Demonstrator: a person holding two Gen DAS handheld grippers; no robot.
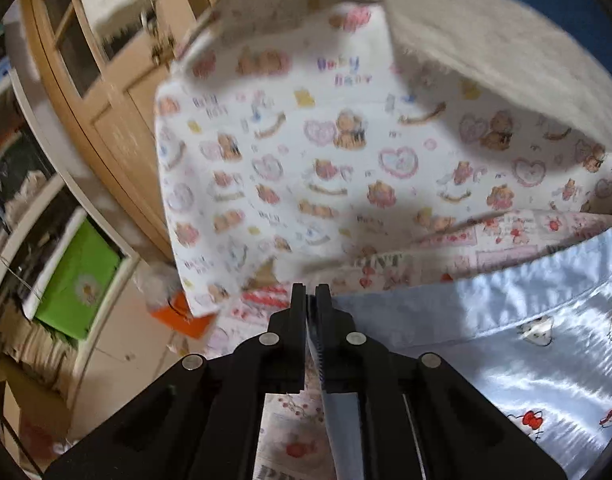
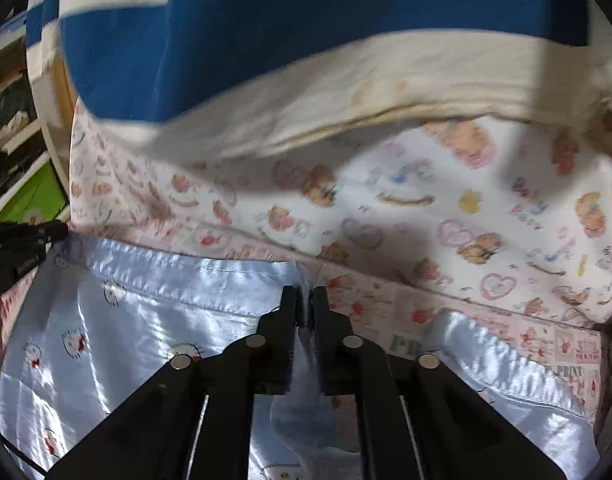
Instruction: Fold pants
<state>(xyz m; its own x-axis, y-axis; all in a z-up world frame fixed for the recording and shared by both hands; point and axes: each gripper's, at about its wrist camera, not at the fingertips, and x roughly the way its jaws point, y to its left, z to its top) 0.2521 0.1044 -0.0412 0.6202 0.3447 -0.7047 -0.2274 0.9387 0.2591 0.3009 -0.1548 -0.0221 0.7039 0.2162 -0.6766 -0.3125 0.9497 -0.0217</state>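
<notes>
Satin, pale blue and shiny, printed with small white cat faces wearing red bows: these are the pants, spread over a bed sheet patterned with pink squares and printed lettering. Their hemmed edge runs across the right wrist view just beyond the fingertips, and a second satin part lies off to the right of that view.

The left gripper has its fingers drawn narrow on a thin fold of the blue fabric, which runs edge-on down between them (the toothed pad shows beside it). It grips at the left margin of the pants, where the satin gives way to the sheet.

The right gripper also has fabric between its fingers, a bunched ridge of the same satin rising through a slim gap. No earlier picture is to hand, and I cannot tell whether the pads are pressing on the cloth.

Beyond the pants lies a white blanket printed with bears, hearts and the word "Baby", and past it a thick blue-and-cream towel. Off the bed's left side stand a wooden cabinet, a green box on a shelf and something orange on the floor.
</notes>
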